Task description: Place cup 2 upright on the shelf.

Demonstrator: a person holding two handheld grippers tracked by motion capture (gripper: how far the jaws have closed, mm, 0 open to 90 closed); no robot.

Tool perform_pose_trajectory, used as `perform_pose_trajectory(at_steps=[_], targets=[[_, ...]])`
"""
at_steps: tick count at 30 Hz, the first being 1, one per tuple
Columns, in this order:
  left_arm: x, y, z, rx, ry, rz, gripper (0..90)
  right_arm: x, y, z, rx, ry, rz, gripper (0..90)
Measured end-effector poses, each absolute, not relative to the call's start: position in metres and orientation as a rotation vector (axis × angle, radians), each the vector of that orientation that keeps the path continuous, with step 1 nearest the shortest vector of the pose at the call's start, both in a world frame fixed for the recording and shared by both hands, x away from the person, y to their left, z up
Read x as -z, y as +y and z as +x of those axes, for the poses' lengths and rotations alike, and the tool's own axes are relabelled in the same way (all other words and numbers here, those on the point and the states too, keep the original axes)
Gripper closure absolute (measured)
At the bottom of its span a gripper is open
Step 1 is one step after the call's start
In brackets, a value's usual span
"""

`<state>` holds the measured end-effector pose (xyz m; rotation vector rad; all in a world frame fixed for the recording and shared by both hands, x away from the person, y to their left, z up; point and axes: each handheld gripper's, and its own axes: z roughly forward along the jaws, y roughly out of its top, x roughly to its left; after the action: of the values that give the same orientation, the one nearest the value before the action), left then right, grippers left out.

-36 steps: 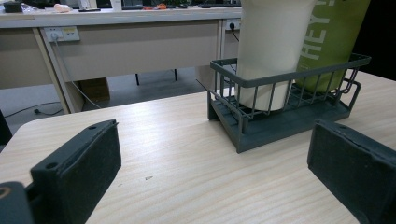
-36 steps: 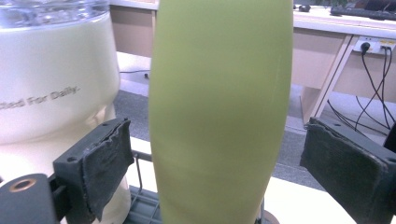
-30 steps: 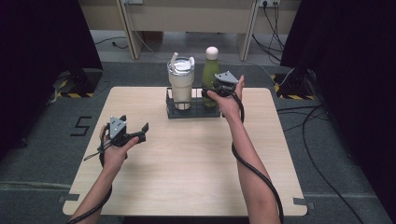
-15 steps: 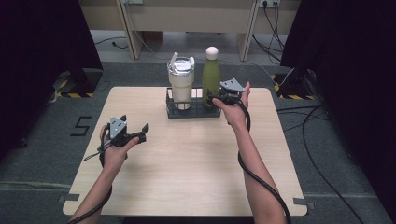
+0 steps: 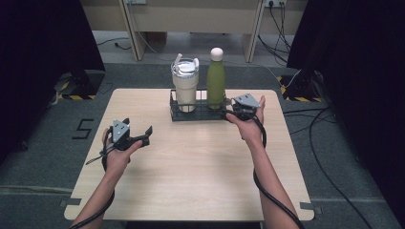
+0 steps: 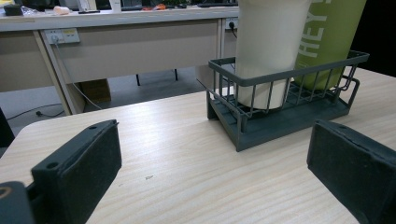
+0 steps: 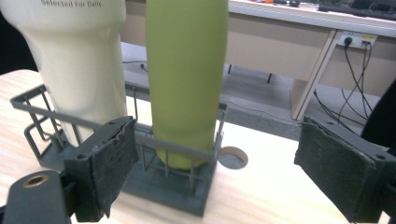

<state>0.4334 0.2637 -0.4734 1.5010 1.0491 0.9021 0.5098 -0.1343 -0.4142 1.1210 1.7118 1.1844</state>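
A dark wire rack point(image 5: 200, 113) stands at the table's far middle. It holds a cream tumbler point(image 5: 185, 86) with a lid and a green bottle point(image 5: 216, 81) with a pale cap. My right gripper point(image 5: 228, 113) is at the rack's right end, low over the table. In the right gripper view its jaws point(image 7: 219, 168) have just been closing. The rack's end point(image 7: 168, 184) and the bottle's foot point(image 7: 187, 79) lie between them, and the pads stay clear of both. My left gripper point(image 5: 147, 135) hovers open at the table's left and faces the rack point(image 6: 280, 123) with nothing between its jaws.
The wooden table point(image 5: 191, 167) has bare room in front of the rack. A round hole point(image 7: 232, 157) lies in the tabletop just behind the rack's right end. Desks and floor cables point(image 5: 305, 124) sit beyond the table, with dark curtains at both sides.
My right gripper has moved from beside the bottle's middle, right and down to the rack's right end. The left gripper has stayed put.
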Motion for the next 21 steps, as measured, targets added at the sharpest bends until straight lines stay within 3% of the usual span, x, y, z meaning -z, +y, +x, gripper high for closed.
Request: perform_pose_trajectory(at_steps=[21], targets=[[0.475,0.262,0.433,-0.904,1.05,1.512,2.4,0.446,-0.174,0.464,-1.142,1.717,1.174,13.9]])
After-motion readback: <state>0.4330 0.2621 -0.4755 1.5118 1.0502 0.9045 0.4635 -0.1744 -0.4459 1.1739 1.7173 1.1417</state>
